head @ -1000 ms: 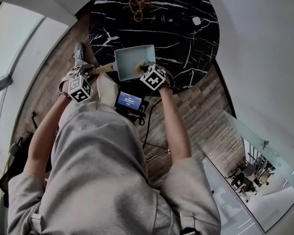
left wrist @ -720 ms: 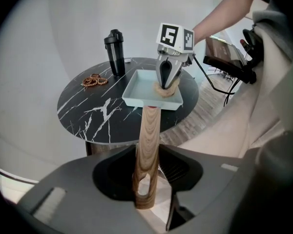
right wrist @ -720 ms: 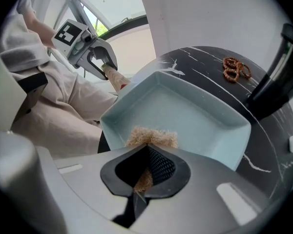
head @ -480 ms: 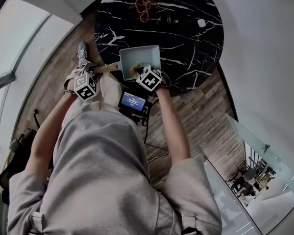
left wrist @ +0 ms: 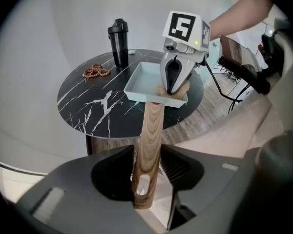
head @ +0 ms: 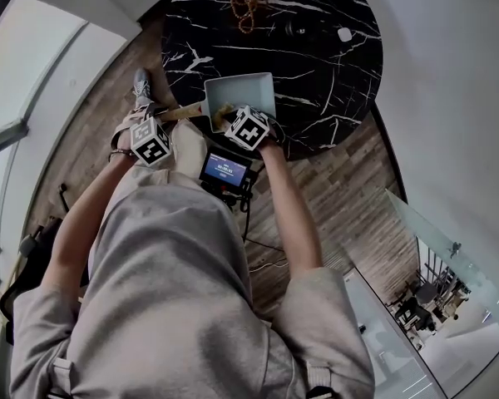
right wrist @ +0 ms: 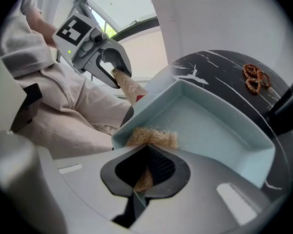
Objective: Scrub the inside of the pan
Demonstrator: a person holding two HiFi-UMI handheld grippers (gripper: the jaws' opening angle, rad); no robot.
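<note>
**Scrubber pinched in the pan's corner, left fingers spread round the handle**

The left gripper (left wrist: 147, 154) has its fingers (left wrist: 177, 168) spread, and they have just been opening. The wooden handle (left wrist: 151, 121) stands between them, its end with the hanging hole lying deep between the fingers. A gap shows between the handle and the finger on the right of the left gripper view. The handle lies close against the other finger, and I cannot tell whether they touch. From these fingers the handle runs straight ahead to the pan (right wrist: 219, 130), which is square and pale blue. The pan sits on the black marble table (left wrist: 97, 106), at the edge nearest the fingers.

The right gripper (right wrist: 146, 160) has its fingers (right wrist: 159, 169) pressed together on a tuft of the tan scrubber (right wrist: 154, 138). The rest of the scrubber bulges out just past the fingertips. It rests inside the pan, in the corner nearest them, against the wall that the handle joins. The pan's bare floor stretches away beyond the fingertips. In the left gripper view this gripper tilts steeply down into the pan, just beyond where the handle joins it.

The beads (left wrist: 96, 72) and the bottle (left wrist: 119, 43) are on the table well beyond the pan from both pairs of fingers. In the head view a screen (head: 224, 169) sits behind the right fingers, towards the person.
</note>
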